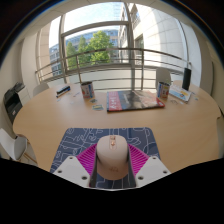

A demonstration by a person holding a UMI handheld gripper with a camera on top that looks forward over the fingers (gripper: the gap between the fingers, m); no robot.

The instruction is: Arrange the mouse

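The mouse [113, 157] sits between the two fingers of the gripper [113, 172], whose pink pads [87, 160] press on both its sides, above the patterned mouse mat [75, 141] on the near side of the wooden table [50, 115].

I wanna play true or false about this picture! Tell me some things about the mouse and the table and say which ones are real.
1. The mouse sits between the gripper fingers. True.
2. The mouse is bright green. False: it is a pale beige colour.
3. The mouse rests on a dark mouse pad with a light line pattern. True.
4. The mouse lies far across the table by the window. False: it is close in, between the pink pads.
5. Trees show through the window beyond the table. True.
6. The table is made of glass. False: it looks like light wood.
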